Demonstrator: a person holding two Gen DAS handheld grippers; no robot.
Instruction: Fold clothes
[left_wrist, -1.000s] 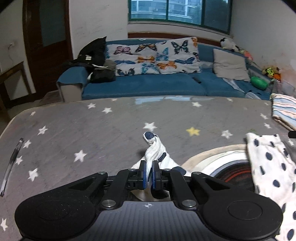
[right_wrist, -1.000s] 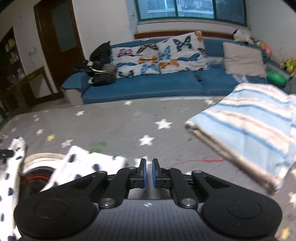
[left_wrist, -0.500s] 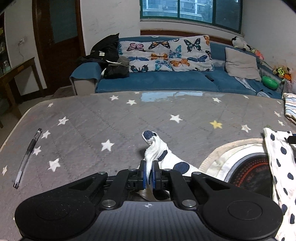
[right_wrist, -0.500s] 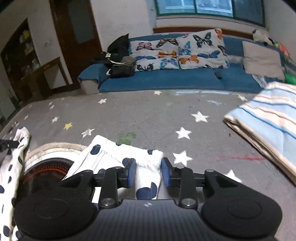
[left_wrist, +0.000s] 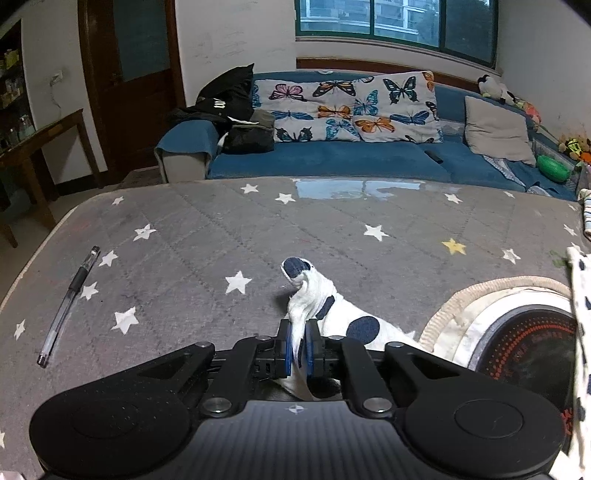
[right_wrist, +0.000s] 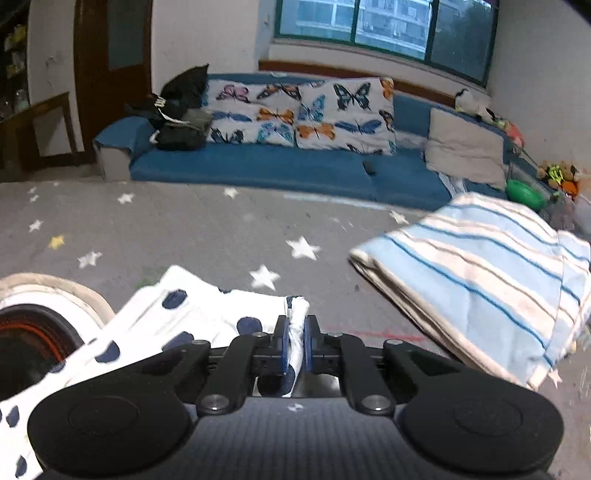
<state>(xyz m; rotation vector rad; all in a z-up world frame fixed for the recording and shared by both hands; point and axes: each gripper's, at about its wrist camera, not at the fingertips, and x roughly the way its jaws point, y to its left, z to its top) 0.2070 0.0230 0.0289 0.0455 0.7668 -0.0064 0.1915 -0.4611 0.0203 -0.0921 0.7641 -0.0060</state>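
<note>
- Left gripper (left_wrist: 297, 349): jaws nearly closed, pinching a bunched corner of the polka-dot garment (left_wrist: 332, 314); a twist of white cloth with a dark blue dot at its tip sticks up past the blue pads.
- Right gripper (right_wrist: 294, 343): jaws likewise drawn in tight on a folded edge of the same garment (right_wrist: 207, 314), a narrow strip of white cloth squeezed between the pads.
- Garment location: spread between the two grippers over the grey star-patterned table (left_wrist: 221, 236), draped partly across a round dark mat with red dotted rings (left_wrist: 528, 354). In the left view its far edge appears at the right margin.
- Handling judgement: thin, soft, very light cloth. It bunches readily at the pinch and sags between holds, so it probably will not keep a crease unless it is laid down and smoothed.
- Where to hold: corners or hem edges look best, one per gripper, as now. Layers can slip apart if only the top one is caught. The right view is blurred, so it cannot be told how many layers sit in that grip.
- Risk: the mat beneath may drag or shift with the fabric.
- Containers: none seen. No basket, bin or drawer in either view.
- Nearby: a folded striped blue cloth (right_wrist: 480, 266) lies on the table to the right, well apart from the garment; a pen (left_wrist: 68, 306) lies near the left edge.
- Background: blue sofa (left_wrist: 332, 162) with butterfly cushions.
</note>
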